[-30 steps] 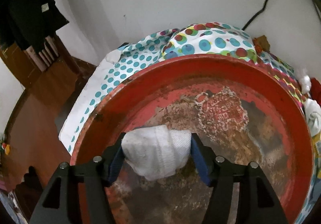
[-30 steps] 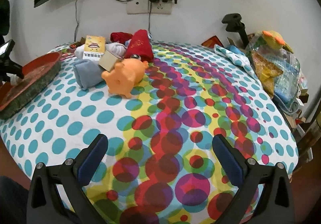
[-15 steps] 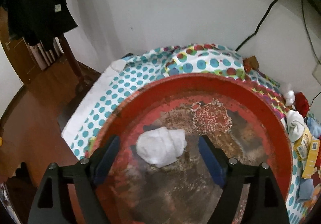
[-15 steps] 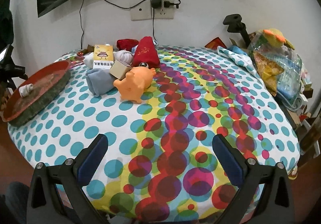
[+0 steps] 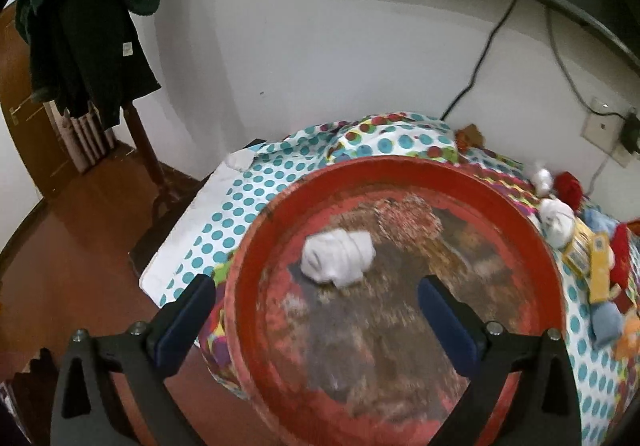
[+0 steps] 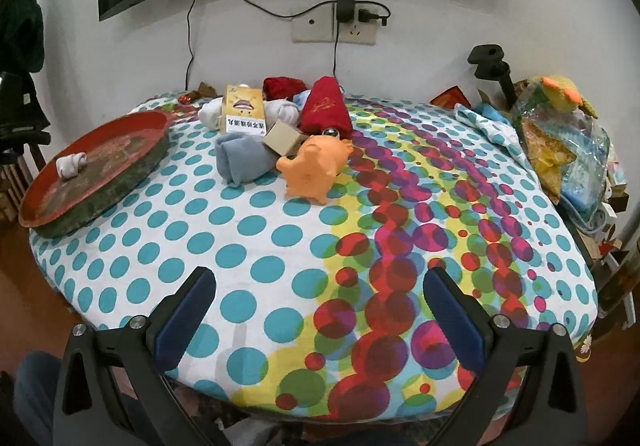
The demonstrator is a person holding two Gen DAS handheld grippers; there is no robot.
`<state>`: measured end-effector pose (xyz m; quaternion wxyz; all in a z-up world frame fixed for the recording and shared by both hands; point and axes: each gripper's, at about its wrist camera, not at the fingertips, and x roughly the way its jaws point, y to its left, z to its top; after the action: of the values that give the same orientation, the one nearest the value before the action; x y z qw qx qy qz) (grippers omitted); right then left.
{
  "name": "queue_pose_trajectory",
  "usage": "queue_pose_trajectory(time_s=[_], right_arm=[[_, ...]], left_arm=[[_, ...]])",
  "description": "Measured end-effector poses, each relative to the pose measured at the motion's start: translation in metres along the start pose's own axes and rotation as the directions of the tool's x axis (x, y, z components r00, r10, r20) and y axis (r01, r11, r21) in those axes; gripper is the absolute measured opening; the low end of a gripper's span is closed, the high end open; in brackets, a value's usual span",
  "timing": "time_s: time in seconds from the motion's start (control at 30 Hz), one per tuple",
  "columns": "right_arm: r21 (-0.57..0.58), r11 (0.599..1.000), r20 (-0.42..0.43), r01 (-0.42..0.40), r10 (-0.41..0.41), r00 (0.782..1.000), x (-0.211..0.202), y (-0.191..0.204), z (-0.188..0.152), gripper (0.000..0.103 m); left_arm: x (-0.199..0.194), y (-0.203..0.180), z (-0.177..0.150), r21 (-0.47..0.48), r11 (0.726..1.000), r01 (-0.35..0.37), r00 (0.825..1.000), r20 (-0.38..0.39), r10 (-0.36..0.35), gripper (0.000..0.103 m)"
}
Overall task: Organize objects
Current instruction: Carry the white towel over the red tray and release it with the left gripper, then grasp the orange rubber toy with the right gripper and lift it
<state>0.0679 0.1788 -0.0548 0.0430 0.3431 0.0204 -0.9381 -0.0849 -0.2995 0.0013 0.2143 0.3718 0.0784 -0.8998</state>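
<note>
A rolled white sock (image 5: 339, 260) lies alone in the round red tray (image 5: 460, 182) at the left edge of the dotted table. My left gripper (image 5: 316, 294) hangs above and behind the sock, its jaws opening wide with nothing between them. The right wrist view shows the same sock (image 6: 71, 164) in the tray (image 6: 132, 122). My right gripper (image 6: 318, 288) stands open over the near side of the table, holding nothing. A pile at the back holds an orange pig toy (image 6: 316, 166), a grey-blue sock (image 6: 242, 156), a yellow box (image 6: 243, 112), a small cardboard box (image 6: 283, 140) and a red pouch (image 6: 325, 111).
The table wears a dotted cloth (image 6: 256, 230). Bags and clutter (image 6: 568, 142) crowd its right edge, with a black stand (image 6: 494, 70) behind. A coat rack (image 5: 92, 46) with dark clothes stands left of the tray. Cables and a wall socket (image 6: 334, 28) hang under a screen.
My left gripper let go of the white sock, spread its jaws and drew back and up; the sock stays in the tray. The right gripper pulled back slightly.
</note>
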Motion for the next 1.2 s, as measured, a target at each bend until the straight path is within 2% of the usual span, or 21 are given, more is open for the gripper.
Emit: queue_pose_trajectory(time_s=[0.17,0.3,0.43,0.5,0.6,0.7,0.83,0.93,0.97,1.0,1.03,1.1,1.2], right_arm=[[-0.017,1.000,-0.011,0.026,-0.026,1.000,0.009,0.002,0.003,0.103],[0.028,0.999,-0.036,0.042,-0.041,0.999,0.028,-0.008,0.010,0.103],[0.074,0.995,-0.081,0.066,-0.060,0.995,0.055,-0.020,0.021,0.103],[0.109,0.993,-0.074,0.053,-0.046,0.996,0.063,-0.024,0.030,0.103],[0.149,0.988,-0.056,0.024,-0.016,0.998,0.072,-0.026,0.047,0.103],[0.122,0.992,-0.064,0.007,0.001,0.998,0.090,-0.012,0.067,0.103],[0.078,0.996,-0.103,0.035,-0.027,0.994,0.116,0.007,0.077,0.102],[0.091,0.995,-0.208,0.035,-0.015,0.978,0.139,0.007,0.080,0.088],[0.108,0.994,-0.209,0.019,0.004,0.978,0.141,0.003,0.082,0.075],[0.125,0.992,-0.193,0.002,0.022,0.981,0.139,-0.001,0.083,0.067],[0.141,0.990,-0.186,0.013,0.013,0.983,0.138,-0.006,0.083,0.050],[0.162,0.987,-0.172,0.012,0.017,0.985,0.134,-0.013,0.081,0.048],[0.133,0.990,-0.135,0.044,-0.026,0.991,0.117,-0.021,0.074,0.047]], left_arm=[[-0.032,-0.003,-0.031,0.026,0.998,0.059,0.997,0.039,-0.060,0.103],[-0.066,-0.009,-0.064,0.071,0.990,0.118,0.988,0.092,-0.124,0.103],[-0.084,-0.015,-0.103,0.091,0.969,0.229,0.969,0.078,-0.236,0.103],[-0.094,-0.019,-0.124,0.115,0.956,0.269,0.957,0.084,-0.279,0.103],[-0.102,-0.024,-0.147,0.135,0.944,0.300,0.946,0.088,-0.313,0.103],[-0.103,-0.027,-0.171,0.153,0.939,0.309,0.943,0.082,-0.324,0.103],[-0.092,-0.028,-0.195,0.150,0.928,0.340,0.938,0.018,-0.347,0.103],[-0.096,-0.029,-0.199,0.155,0.923,0.352,0.933,0.020,-0.359,0.103],[-0.099,-0.030,-0.199,0.161,0.920,0.359,0.929,0.029,-0.368,0.103],[-0.102,-0.030,-0.199,0.163,0.917,0.365,0.926,0.037,-0.376,0.103],[-0.105,-0.031,-0.200,0.165,0.914,0.371,0.923,0.046,-0.382,0.103],[-0.109,-0.033,-0.200,0.175,0.910,0.375,0.920,0.045,-0.388,0.103],[-0.116,-0.034,-0.204,0.188,0.906,0.379,0.918,0.047,-0.394,0.103]])
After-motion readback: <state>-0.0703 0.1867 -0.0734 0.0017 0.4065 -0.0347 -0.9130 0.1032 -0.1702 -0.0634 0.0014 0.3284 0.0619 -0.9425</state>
